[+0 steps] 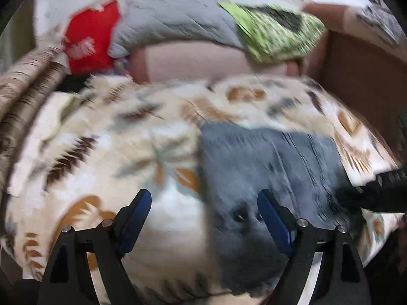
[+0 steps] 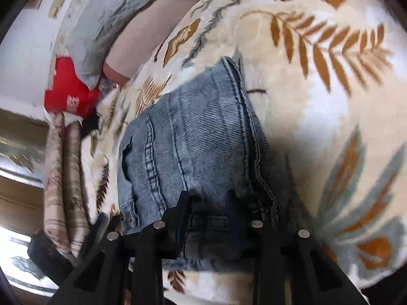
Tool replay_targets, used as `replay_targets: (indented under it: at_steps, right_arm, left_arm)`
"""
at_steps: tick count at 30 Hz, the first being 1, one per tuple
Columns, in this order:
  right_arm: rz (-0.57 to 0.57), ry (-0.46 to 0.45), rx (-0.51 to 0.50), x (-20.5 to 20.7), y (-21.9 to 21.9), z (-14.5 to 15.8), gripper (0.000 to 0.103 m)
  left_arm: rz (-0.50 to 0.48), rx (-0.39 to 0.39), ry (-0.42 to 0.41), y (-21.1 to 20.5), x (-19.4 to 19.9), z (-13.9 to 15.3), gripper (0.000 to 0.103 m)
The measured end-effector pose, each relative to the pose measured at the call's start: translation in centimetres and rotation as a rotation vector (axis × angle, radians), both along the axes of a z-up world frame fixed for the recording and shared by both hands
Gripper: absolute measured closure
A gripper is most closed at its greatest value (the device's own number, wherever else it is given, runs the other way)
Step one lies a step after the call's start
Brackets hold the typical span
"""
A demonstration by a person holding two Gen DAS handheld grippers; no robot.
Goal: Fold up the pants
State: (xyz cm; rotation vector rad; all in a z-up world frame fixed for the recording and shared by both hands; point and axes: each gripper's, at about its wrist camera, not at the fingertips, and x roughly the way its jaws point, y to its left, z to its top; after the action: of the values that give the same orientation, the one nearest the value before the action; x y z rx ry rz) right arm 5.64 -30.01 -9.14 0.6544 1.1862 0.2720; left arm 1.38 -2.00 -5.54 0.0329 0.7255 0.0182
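The right gripper [image 2: 207, 198] hangs over the near edge of the folded blue denim pants [image 2: 193, 137], its jaws a little apart with no cloth pinched between them. The pants lie flat on a cream blanket [image 2: 318, 96] with a leaf print. Far left sit a grey pillow [image 2: 101, 28] and a red bag [image 2: 71, 96].
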Motion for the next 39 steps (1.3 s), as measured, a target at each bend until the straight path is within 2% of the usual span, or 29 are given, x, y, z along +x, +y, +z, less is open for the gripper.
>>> replay_targets:
  at_steps: [1,2,3,5,7,9,11,12,13,15,17,18,21,23,24,25,28,31,32,33,34,35,36,39]
  right_arm:
    - [0.018,-0.002,-0.05,0.1,0.3,0.9,0.07]
    - [0.042,-0.031,-0.094,0.3,0.8,2.5,0.069]
    - [0.052,-0.055,-0.095,0.7,1.6,3.5,0.069]
    - [0.103,-0.125,-0.065,2.1,3.1,6.0,0.066]
    - [0.152,-0.173,-0.049,4.3,4.4,7.3,0.048]
    - [0.146,-0.176,-0.088,7.0,5.2,6.6,0.043]
    - [0.12,-0.081,-0.239,8.9,4.3,3.3,0.043]
    - [0.093,0.022,-0.249,9.5,3.1,0.0,0.045]
    - [0.076,0.001,-0.196,9.3,2.3,-0.7,0.046]
    - [0.109,-0.036,-0.237,8.8,2.8,0.9,0.045]
    - [0.141,-0.008,-0.291,9.1,3.7,1.8,0.045]
    - [0.147,0.01,-0.316,9.2,3.9,2.3,0.044]
    - [0.185,-0.06,-0.376,9.4,5.4,5.6,0.044]
    - [0.245,-0.124,-0.42,10.0,8.6,8.2,0.032]
    - [0.313,-0.137,-0.446,10.7,11.1,9.0,0.018]
    - [0.372,-0.139,-0.465,11.3,12.9,9.1,0.014]
    - [0.573,-0.129,-0.608,13.9,20.3,8.5,0.015]
    - [0.663,-0.028,-0.626,16.2,24.0,5.6,0.015]
    - [0.691,0.046,-0.631,17.2,24.9,3.7,0.015]
    - [0.707,0.085,-0.639,17.4,25.2,2.6,0.038]
    - [0.716,0.141,-0.654,18.0,25.3,1.1,0.082]
    - [0.716,0.179,-0.638,18.3,25.1,0.3,0.079]
    - [0.7,0.172,-0.63,18.4,24.9,0.2,0.079]
    - [0.568,0.099,-0.585,18.4,23.3,1.6,0.079]
  left_arm:
    - [-0.01,0.007,0.046,0.0,0.6,-0.8,0.017]
    - [-0.035,0.029,0.135,-0.4,1.3,-2.4,0.017]
    - [-0.04,0.047,0.173,-0.7,1.6,-3.7,0.017]
    - [-0.036,0.041,0.15,-0.6,1.4,-4.0,0.017]
    - [-0.048,0.051,0.156,-0.7,1.6,-3.8,0.017]
    - [-0.043,0.045,0.153,-0.7,1.4,-4.1,0.017]
    - [-0.051,0.037,0.148,-0.7,1.4,-4.0,0.017]
    - [-0.06,0.027,0.146,-0.6,1.4,-3.9,0.017]
    - [-0.058,0.014,0.137,-0.2,1.2,-3.5,0.017]
    - [-0.052,-0.038,0.101,0.6,0.6,-2.0,0.017]
    - [-0.026,-0.086,0.038,1.5,0.1,-0.6,0.017]
    - [-0.022,-0.095,0.036,1.8,0.2,-0.5,0.017]
    - [-0.075,-0.05,0.204,0.5,1.8,-4.2,0.017]
    - [-0.072,-0.064,0.184,0.7,1.7,-4.2,0.017]
    - [-0.075,-0.071,0.185,0.8,1.8,-4.1,0.017]
    - [-0.075,-0.079,0.192,0.9,2.0,-4.3,0.016]
    - [-0.071,-0.103,0.198,1.2,2.2,-4.5,0.016]
    - [-0.076,-0.101,0.194,1.1,1.9,-4.6,0.016]
    - [-0.076,-0.108,0.195,1.2,2.0,-4.6,0.016]
    - [-0.075,-0.118,0.197,1.3,2.0,-4.7,0.016]
    - [-0.072,-0.127,0.197,1.4,2.0,-4.7,0.016]
    - [-0.072,-0.139,0.201,1.6,2.1,-4.8,0.016]
    - [-0.072,-0.144,0.203,1.6,2.1,-4.8,0.016]
    - [-0.069,-0.15,0.205,1.6,2.2,-4.9,0.016]
